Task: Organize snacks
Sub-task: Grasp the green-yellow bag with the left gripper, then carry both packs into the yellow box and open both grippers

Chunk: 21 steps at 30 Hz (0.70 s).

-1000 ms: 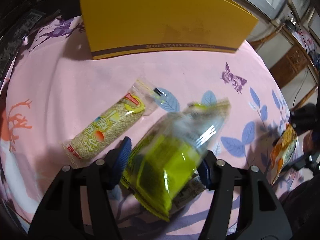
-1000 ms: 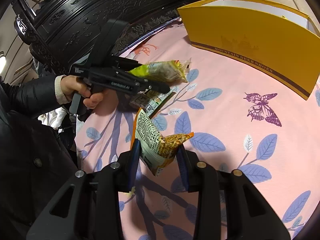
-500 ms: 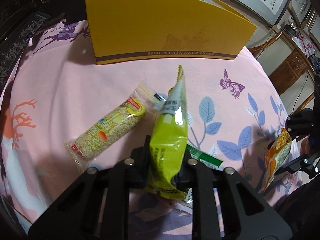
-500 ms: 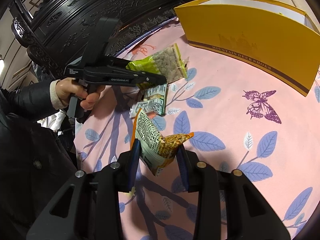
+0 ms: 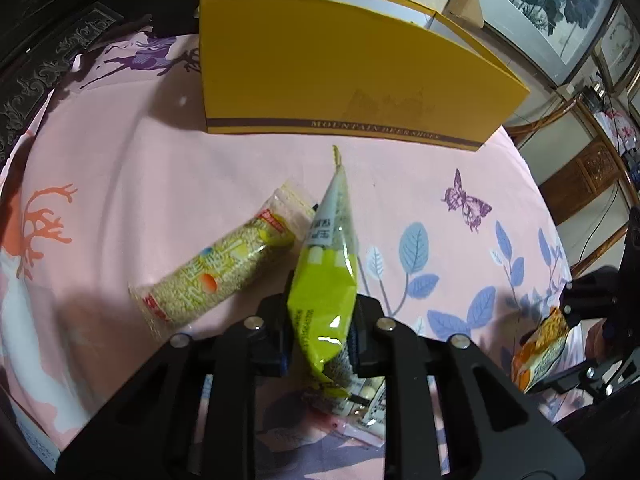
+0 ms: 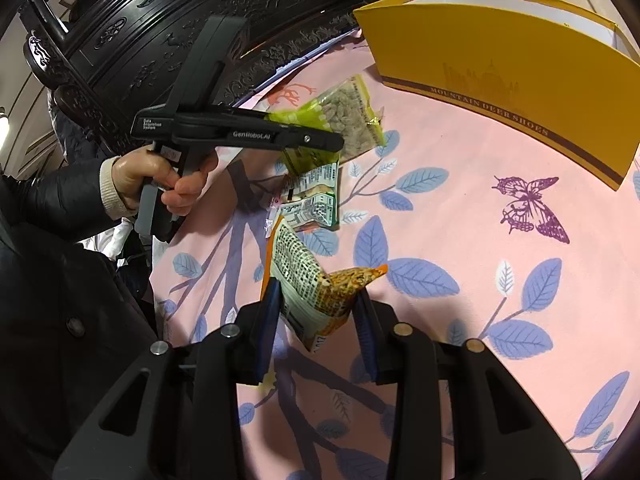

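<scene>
My left gripper is shut on a yellow-green snack bag and holds it upright above the pink tablecloth; the bag also shows in the right wrist view. My right gripper is shut on an orange snack packet, lifted off the cloth; it also shows at the far right of the left wrist view. A long sesame-bar packet lies on the cloth left of the green bag. A green-and-white packet lies under the left gripper. The open yellow box stands at the back.
The round table has a pink cloth with blue leaves and a purple butterfly. Dark carved furniture stands behind the left hand. Wooden chairs stand to the right of the table.
My left gripper closed on the green bag, turned it upright and lifted it toward the box. The right gripper stayed still with the orange packet.
</scene>
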### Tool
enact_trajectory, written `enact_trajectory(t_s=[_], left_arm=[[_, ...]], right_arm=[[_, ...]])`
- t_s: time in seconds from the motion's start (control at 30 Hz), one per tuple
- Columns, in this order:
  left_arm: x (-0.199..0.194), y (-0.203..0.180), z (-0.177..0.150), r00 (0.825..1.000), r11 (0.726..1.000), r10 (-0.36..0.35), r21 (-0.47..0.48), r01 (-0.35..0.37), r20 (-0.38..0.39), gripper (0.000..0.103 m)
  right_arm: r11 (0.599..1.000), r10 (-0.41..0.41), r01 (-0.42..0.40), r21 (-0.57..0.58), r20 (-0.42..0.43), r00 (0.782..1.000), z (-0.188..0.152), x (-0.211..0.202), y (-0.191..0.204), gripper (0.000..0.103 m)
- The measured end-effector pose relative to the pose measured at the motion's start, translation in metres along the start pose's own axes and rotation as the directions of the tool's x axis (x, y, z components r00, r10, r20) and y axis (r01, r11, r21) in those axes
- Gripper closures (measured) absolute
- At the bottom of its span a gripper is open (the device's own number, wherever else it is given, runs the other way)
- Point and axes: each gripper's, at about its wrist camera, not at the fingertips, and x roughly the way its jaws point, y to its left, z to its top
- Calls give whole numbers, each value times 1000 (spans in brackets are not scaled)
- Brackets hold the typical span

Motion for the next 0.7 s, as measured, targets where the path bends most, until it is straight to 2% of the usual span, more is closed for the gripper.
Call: enact_trajectory(t_s=[0.2, 0.7], left_arm=[[1, -3, 4, 1000, 1000, 5, 4, -5, 19, 84], [-25, -15, 15, 995, 999, 39, 14, -40, 93, 84]], right_arm=[[1000, -6, 6, 0, 5, 1000, 0, 0, 1, 67], [1000, -15, 14, 15, 40, 999, 2, -8, 2, 67]])
